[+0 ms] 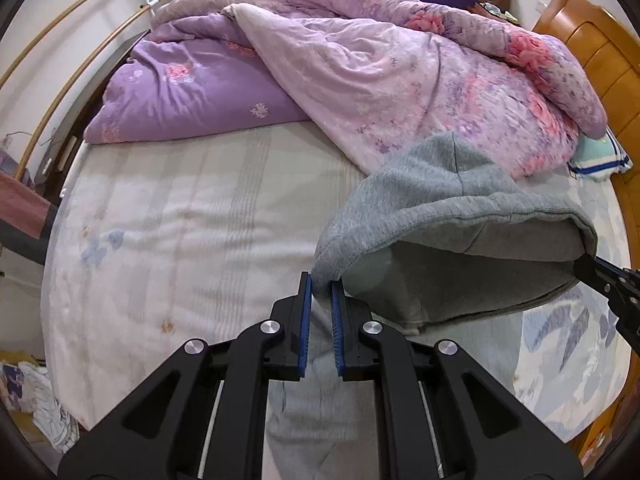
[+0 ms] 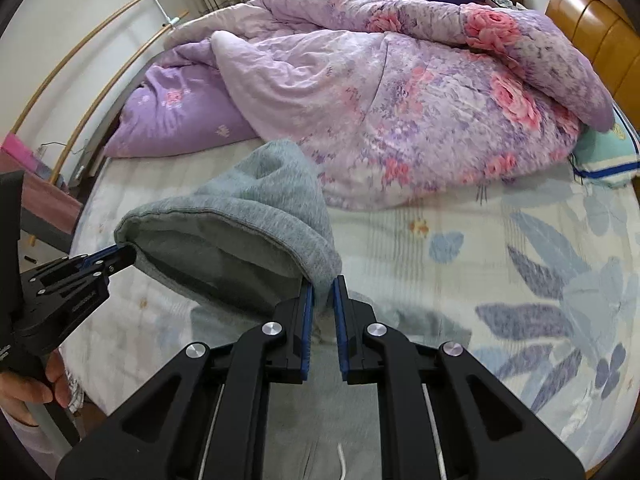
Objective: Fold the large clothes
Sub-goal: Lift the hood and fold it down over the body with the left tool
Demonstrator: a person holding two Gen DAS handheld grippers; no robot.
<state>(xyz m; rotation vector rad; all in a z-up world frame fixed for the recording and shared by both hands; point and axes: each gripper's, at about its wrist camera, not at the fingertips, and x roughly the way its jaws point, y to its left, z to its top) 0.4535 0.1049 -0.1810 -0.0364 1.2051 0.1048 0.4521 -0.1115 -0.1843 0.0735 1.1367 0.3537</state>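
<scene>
Left wrist view: my left gripper pinches the grey hoodie at the hood rim, lifted above the bed, near side.

Right wrist view: my right gripper pinches the opposite rim. Fleece looks soft, limp, moderately heavy; hemmed edges should hold best.

Both views sit just behind their own jaws, low and close above the bed, facing its far side. Each looks along its fingers. They share the hood, the quilt and the headboard; each catches the other gripper at its edge.
</scene>
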